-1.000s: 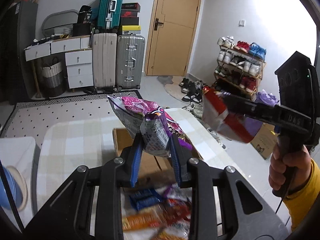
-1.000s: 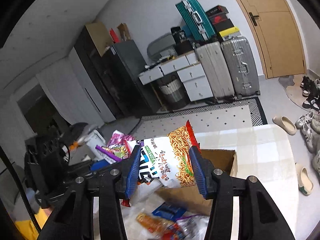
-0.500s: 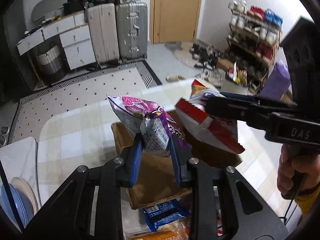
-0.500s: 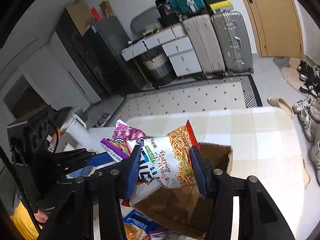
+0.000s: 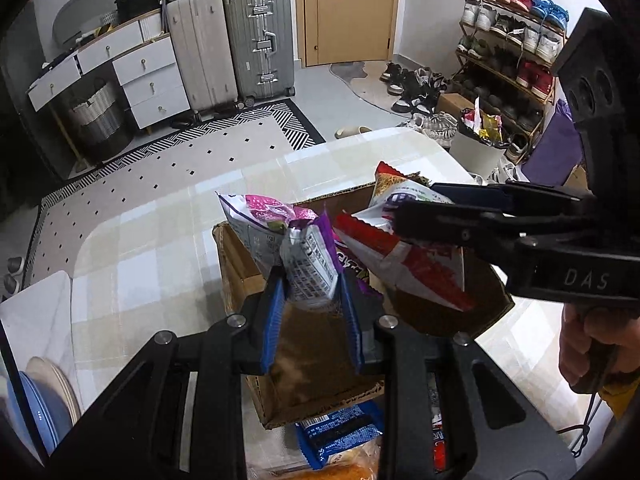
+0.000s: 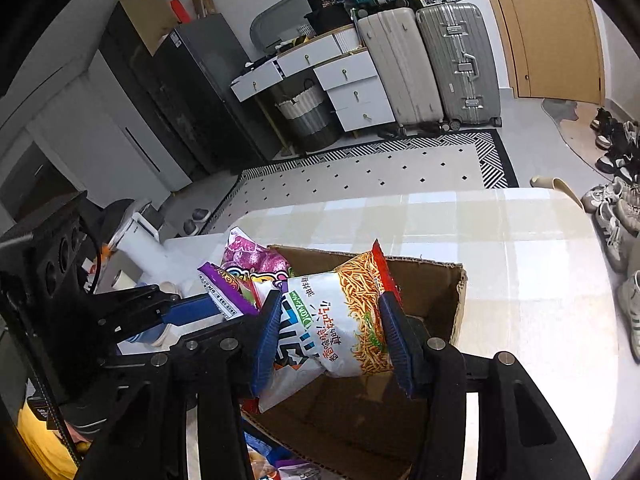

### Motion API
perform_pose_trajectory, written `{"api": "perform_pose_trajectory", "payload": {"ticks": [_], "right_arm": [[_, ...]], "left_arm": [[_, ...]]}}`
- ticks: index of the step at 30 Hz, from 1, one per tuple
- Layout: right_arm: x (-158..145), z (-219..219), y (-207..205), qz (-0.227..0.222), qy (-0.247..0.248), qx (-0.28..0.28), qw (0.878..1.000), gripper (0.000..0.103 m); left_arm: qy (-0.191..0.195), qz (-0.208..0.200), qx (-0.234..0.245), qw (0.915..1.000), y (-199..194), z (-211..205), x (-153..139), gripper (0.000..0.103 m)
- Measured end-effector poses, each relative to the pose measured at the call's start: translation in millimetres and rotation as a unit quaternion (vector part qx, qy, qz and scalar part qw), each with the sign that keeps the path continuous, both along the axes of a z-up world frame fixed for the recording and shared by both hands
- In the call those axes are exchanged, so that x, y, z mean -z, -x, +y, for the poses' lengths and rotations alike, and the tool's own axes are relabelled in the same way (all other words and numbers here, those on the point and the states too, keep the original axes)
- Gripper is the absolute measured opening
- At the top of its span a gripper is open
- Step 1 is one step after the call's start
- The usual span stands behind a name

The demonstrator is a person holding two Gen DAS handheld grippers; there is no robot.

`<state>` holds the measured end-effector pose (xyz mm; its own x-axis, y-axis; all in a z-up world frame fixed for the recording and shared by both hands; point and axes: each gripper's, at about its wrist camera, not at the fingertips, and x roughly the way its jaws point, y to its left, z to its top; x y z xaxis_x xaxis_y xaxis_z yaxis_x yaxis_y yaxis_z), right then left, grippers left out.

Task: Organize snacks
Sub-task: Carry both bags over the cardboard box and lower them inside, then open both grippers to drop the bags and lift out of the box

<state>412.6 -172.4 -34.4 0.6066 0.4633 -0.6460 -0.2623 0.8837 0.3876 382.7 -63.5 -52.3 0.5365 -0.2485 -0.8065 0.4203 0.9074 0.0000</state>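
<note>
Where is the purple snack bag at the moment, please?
In the left wrist view the purple snack bag is clamped in the left gripper over the open cardboard box, beside the right gripper's noodle bag.

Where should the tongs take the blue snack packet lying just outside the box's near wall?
Grip the blue packet across its narrow width, from straight above. It lies flat on the table, hemmed by the cardboard box wall and other snacks, so side approaches look blocked.

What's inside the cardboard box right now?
The box shows only bare brown floor; no snack visibly rests in it. The purple bag and noodle bag hang above it in the grippers, hiding part of the floor, so I can't rule out something beneath.
</note>
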Motion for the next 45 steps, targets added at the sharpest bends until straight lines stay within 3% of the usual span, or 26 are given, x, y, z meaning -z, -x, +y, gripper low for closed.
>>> {"api": "perform_pose_trajectory", "payload": {"ticks": [11, 14, 23, 35, 39, 45], "right_arm": [[13.1, 11.2, -4.7, 0.010, 0.046, -0.005, 0.999, 0.050], [14.2, 11.3, -3.4, 0.010, 0.043, -0.006, 0.999, 0.050], [-3.1, 7.3, 5.6, -0.001, 0.047, 0.000, 0.999, 0.051], [-85.1, 10.6, 87.8, -0.080, 0.086, -0.011, 0.993, 0.054], [-111.1, 8.7, 129.1, -0.116, 0.078, -0.009, 0.990, 0.068], [-132.5, 2.9, 197.7, -0.160, 0.053, 0.000, 0.986, 0.081]], "left_arm": [[-0.004, 0.019, -0.003, 0.9998, -15.2, -6.7, 22.1, 0.025], [-0.012, 0.023, -0.007, 0.9996, -17.2, -7.9, 24.6, 0.030], [-0.015, 0.019, -0.016, 0.9996, -0.2, -0.3, 18.7, 0.036], [-0.015, -0.023, -0.046, 0.9986, 66.4, 6.6, -36.5, 0.067], [-0.011, -0.051, -0.044, 0.9976, 99.7, 4.1, -68.3, 0.078], [0.010, -0.098, -0.050, 0.9938, 159.9, 14.3, -111.0, 0.082]]}}
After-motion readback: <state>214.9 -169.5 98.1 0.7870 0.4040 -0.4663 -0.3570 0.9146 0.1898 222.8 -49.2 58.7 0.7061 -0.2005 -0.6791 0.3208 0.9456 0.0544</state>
